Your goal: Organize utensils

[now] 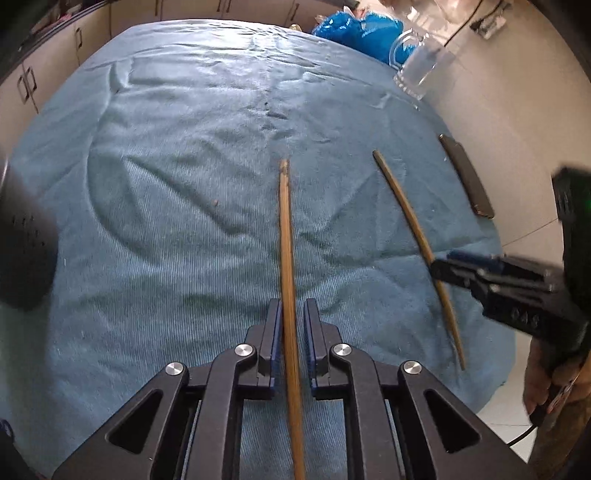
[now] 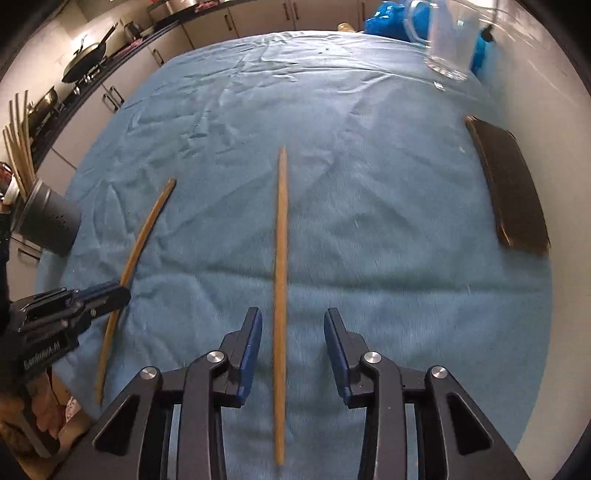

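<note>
Two wooden chopsticks lie on a blue cloth. One chopstick [image 1: 286,258] runs between the fingers of my left gripper [image 1: 292,306], whose jaws stand narrowly apart around it, the left pad touching. It also shows in the right wrist view [image 2: 147,225]. The other chopstick [image 2: 280,295] lies between the wide-open fingers of my right gripper [image 2: 293,317], untouched; it also shows in the left wrist view [image 1: 406,210]. A dark perforated holder [image 2: 50,221] with several chopsticks in it stands at the table's left edge.
A dark phone [image 2: 513,192] lies by the right edge of the blue cloth [image 2: 369,206]. A clear glass mug [image 2: 447,40] and a blue bag [image 1: 354,29] are at the far right. Kitchen cabinets and pans line the far left.
</note>
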Tool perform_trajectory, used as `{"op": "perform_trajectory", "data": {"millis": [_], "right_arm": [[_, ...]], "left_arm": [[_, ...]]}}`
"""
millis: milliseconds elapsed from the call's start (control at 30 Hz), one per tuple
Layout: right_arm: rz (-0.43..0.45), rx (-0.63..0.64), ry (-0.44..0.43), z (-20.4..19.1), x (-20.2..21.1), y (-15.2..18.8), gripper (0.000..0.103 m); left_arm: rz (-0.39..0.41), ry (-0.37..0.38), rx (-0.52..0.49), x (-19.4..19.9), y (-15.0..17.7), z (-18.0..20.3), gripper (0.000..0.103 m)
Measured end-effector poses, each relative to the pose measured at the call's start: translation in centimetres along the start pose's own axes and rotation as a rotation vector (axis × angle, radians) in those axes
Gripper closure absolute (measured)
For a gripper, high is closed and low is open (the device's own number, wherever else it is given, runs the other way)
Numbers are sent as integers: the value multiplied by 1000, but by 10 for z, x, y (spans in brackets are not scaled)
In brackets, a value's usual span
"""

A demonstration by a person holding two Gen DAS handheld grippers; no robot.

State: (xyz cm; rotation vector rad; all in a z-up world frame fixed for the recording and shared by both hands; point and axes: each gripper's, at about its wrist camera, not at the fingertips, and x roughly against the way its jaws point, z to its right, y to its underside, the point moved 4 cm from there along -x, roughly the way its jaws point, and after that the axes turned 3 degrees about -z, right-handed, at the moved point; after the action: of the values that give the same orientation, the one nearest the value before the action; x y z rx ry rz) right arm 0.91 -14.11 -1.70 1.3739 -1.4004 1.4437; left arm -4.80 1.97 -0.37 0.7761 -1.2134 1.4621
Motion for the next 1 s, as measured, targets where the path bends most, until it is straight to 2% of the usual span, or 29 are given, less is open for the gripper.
{"op": "perform_trajectory", "data": {"millis": [100,233,367,500,567,633,733,900,1000], "right_arm": [[-39,15,39,-2,-13,-23,66],[-65,43,62,-9,-19,-49,77],[-97,81,105,-16,-27,-63,78],[-110,58,101,-15,-30,-72,79],[-94,65,103,-16,-30,-73,83],[-69,83,114,-17,-29,-71,94],[-24,88,119,-19,-26,-64,95],[74,24,29,-20,-7,-37,95],[151,3,-24,-24,11,-26,95]], "left_arm": [[-28,-19,-16,-4,-11,1,92],[-70,-9,-10,-7,-21,-3,92],[-79,-9,-21,-10,-29,-2,92],[-71,11,-12,-13,-32,-4,92],[-58,10,-24,-12,-30,-4,92],[-50,7,-46,-11,-28,-3,92],[-23,12,-53,-9,-25,-6,96],[54,55,-19,8,-12,-12,96],[127,95,-25,28,-2,-12,96]]}}
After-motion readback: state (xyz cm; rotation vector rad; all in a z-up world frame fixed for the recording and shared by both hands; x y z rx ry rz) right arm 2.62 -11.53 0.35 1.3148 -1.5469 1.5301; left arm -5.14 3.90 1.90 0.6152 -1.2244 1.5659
